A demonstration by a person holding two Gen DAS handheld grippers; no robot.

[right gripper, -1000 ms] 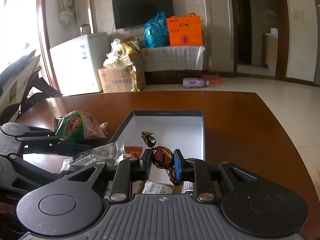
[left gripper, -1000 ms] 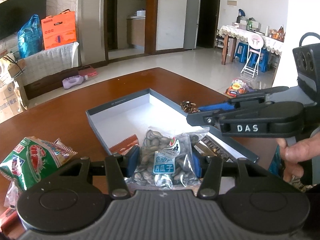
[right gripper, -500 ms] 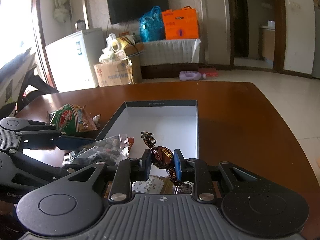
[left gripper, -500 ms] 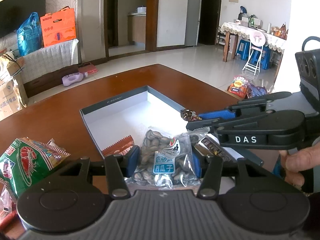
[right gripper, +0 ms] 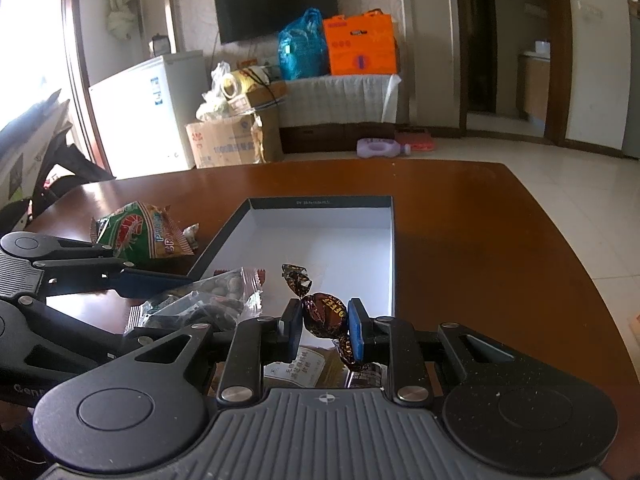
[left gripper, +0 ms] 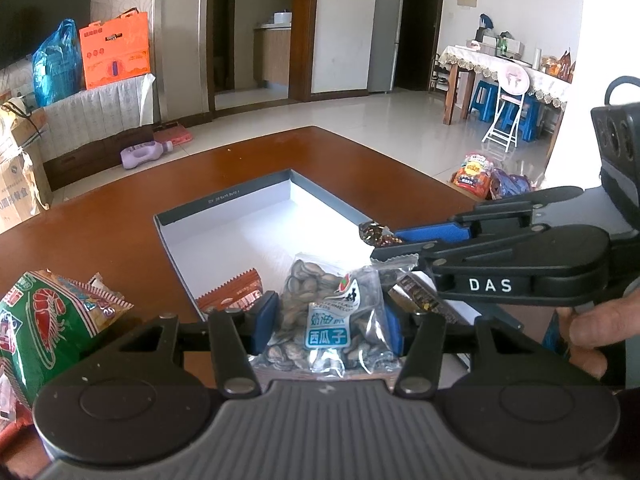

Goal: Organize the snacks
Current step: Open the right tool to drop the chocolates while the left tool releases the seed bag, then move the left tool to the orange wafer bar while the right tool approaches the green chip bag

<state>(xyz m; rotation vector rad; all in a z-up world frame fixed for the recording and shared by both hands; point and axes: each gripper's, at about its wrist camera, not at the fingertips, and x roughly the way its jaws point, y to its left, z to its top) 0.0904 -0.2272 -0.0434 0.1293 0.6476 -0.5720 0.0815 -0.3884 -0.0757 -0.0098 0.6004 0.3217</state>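
A shallow grey box with a white floor (left gripper: pixel 224 208) (right gripper: pixel 320 202) lies on the brown table. My left gripper (left gripper: pixel 330 322) is shut on a clear bag of melon seeds (left gripper: pixel 324 308), held over the box's near end. My right gripper (right gripper: pixel 324 324) is shut on a dark brown wrapped toffee (right gripper: pixel 322 314), also over the near end; it shows from the side in the left wrist view (left gripper: pixel 384 238). An orange-red packet (left gripper: pixel 234 296) and other small packets (right gripper: pixel 296 368) lie inside the box beneath both grippers.
A green prawn-cracker bag (left gripper: pixel 44 312) (right gripper: pixel 144 236) lies on the table left of the box. A hand (left gripper: pixel 596 328) holds the right gripper. The table's far edge and right edge drop to a tiled floor with a purple bottle (right gripper: pixel 380 148).
Both views have shifted slightly, so the box sits a little farther up and more of its floor shows. Both grips are unchanged.
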